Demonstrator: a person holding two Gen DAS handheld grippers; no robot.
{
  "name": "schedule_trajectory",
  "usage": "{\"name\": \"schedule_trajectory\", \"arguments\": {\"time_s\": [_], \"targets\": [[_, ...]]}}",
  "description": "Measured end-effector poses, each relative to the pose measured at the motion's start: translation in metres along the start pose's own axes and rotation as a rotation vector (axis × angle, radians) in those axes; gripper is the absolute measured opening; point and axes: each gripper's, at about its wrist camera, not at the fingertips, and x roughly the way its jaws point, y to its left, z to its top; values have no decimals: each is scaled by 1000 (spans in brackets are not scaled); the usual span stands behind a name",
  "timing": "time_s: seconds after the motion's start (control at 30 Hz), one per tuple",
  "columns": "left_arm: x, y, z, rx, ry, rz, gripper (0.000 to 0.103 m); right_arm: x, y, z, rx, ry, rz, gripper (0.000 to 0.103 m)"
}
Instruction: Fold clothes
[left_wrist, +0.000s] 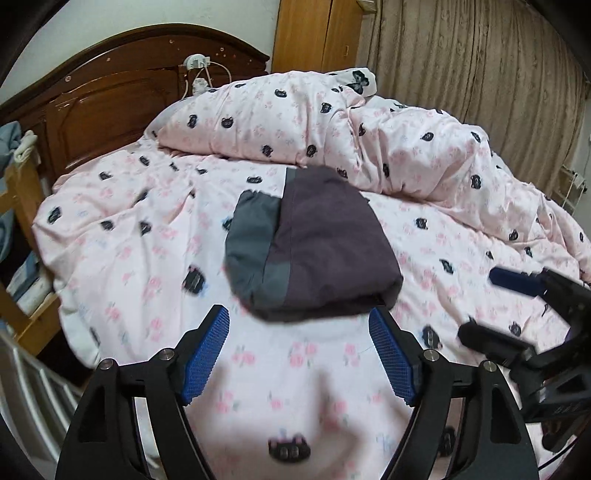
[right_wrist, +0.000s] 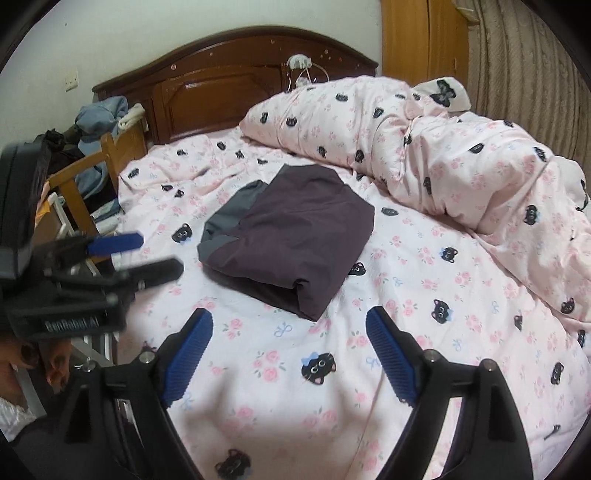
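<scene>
A dark purple garment with grey panels (left_wrist: 325, 243) lies folded into a compact bundle in the middle of the bed. In the right wrist view the folded garment (right_wrist: 295, 229) sits flat on the sheet. My left gripper (left_wrist: 299, 314) is open just short of the bundle's near edge, nothing between its blue pads. My right gripper (right_wrist: 288, 314) is open too, a little back from the bundle's near corner and empty. Each gripper shows in the other's view: the right gripper (left_wrist: 478, 304) at the right, the left gripper (right_wrist: 160, 253) at the left, both apart from the cloth.
The pink cat-print sheet (right_wrist: 332, 369) covers the bed. A bunched duvet (right_wrist: 443, 155) of the same print lies along the far right. A dark wooden headboard (right_wrist: 221, 85) stands behind. A wooden chair (right_wrist: 107, 158) piled with clothes is beside the bed's left edge.
</scene>
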Motion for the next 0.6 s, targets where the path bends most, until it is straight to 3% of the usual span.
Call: {"name": "schedule_trajectory", "arguments": {"time_s": [0.23, 0.6], "targets": [[-36, -15, -18, 20, -19, 26, 74, -40, 9, -11, 27, -45, -5, 95], [-73, -37, -39, 62, -21, 54, 74, -83, 21, -47, 76, -55, 5, 96]]}}
